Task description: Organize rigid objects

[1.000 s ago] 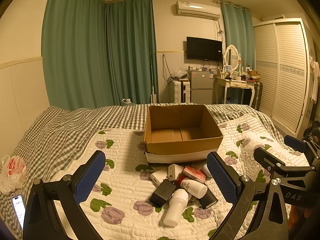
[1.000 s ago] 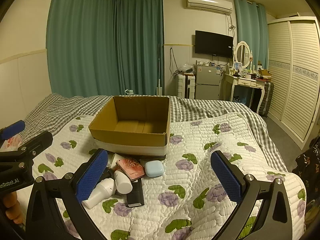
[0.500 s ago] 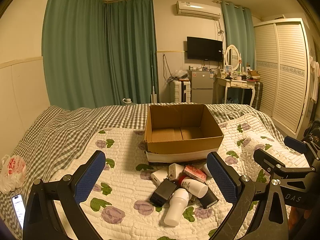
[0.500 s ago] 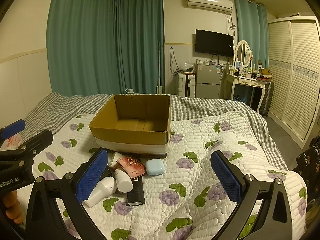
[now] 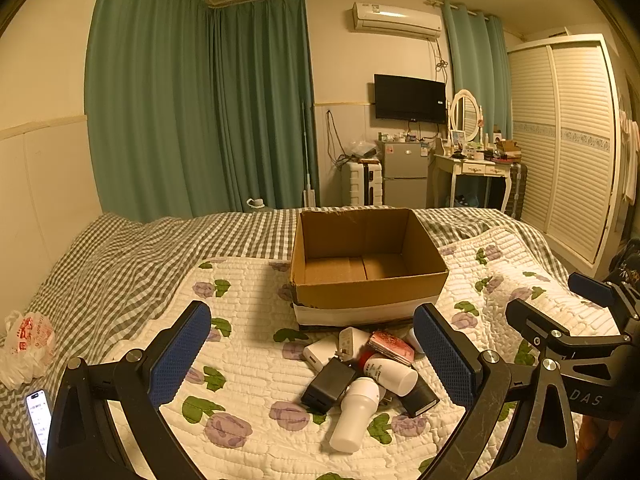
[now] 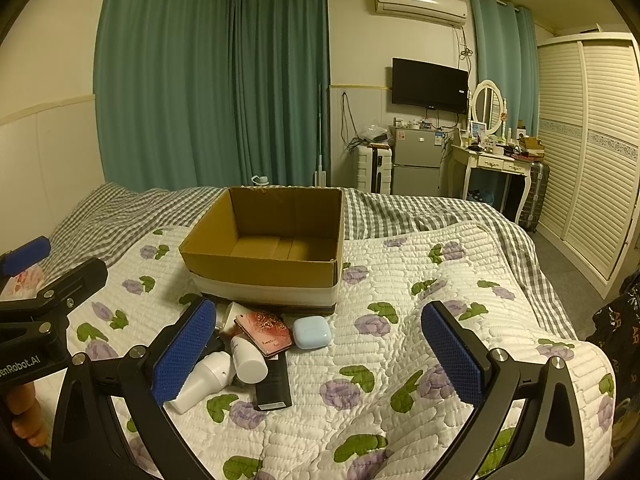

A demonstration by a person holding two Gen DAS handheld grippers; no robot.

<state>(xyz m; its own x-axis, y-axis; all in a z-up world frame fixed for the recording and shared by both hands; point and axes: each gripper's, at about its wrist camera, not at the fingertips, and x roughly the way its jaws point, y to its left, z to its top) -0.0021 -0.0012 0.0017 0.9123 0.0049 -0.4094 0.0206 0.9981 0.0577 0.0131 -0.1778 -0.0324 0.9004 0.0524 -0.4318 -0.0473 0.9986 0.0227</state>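
Observation:
An empty open cardboard box [image 5: 366,280] [image 6: 264,276] stands on the quilted bed. Right in front of it lies a pile of small items: a white bottle [image 5: 356,412] [image 6: 202,382], a white tube with a red end [image 5: 390,368] [image 6: 248,360], a black box [image 5: 328,382], a black flat case [image 6: 274,386], a red patterned card case [image 5: 392,346] [image 6: 266,332], white chargers [image 5: 334,350] and a pale blue case [image 6: 312,332]. My left gripper [image 5: 312,356] is open and empty above the pile. My right gripper [image 6: 316,354] is open and empty to the pile's right.
A phone [image 5: 40,416] and a plastic bag [image 5: 26,344] lie at the bed's left edge. Beyond the bed stand a small fridge [image 5: 404,180], a dressing table [image 5: 476,172] and a wardrobe [image 5: 576,140]. The quilt [image 6: 420,320] spreads right of the pile.
Almost nothing has changed; both grippers stay open and the views shift only very slightly.

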